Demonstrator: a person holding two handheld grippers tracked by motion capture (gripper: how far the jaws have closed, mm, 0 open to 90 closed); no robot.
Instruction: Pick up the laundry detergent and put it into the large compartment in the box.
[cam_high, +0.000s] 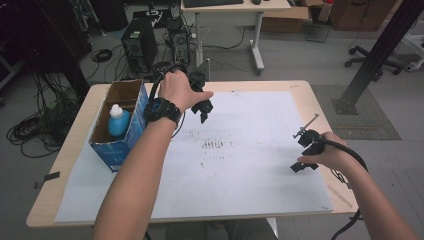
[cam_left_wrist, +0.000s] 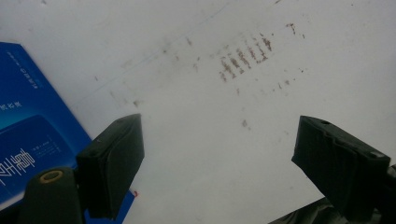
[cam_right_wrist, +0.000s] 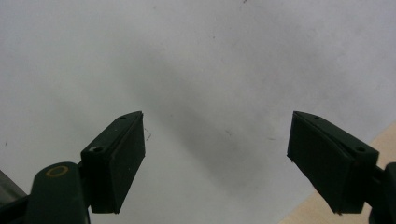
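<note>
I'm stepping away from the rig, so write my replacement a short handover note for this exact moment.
Left gripper: open, empty, above the white paper sheet, beside the blue cardboard box.
Right gripper: open, empty, low over the sheet's right part.
White-capped blue plastic bottle: upright inside the box.
Done: nothing grasped.
Left: probably reach into the box for the bottle with the nearer left gripper.

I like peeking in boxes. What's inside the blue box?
The blue box is open on top. A blue bottle with a white cap stands in its near part. The far part looks empty, but the walls hide the bottom.
</note>
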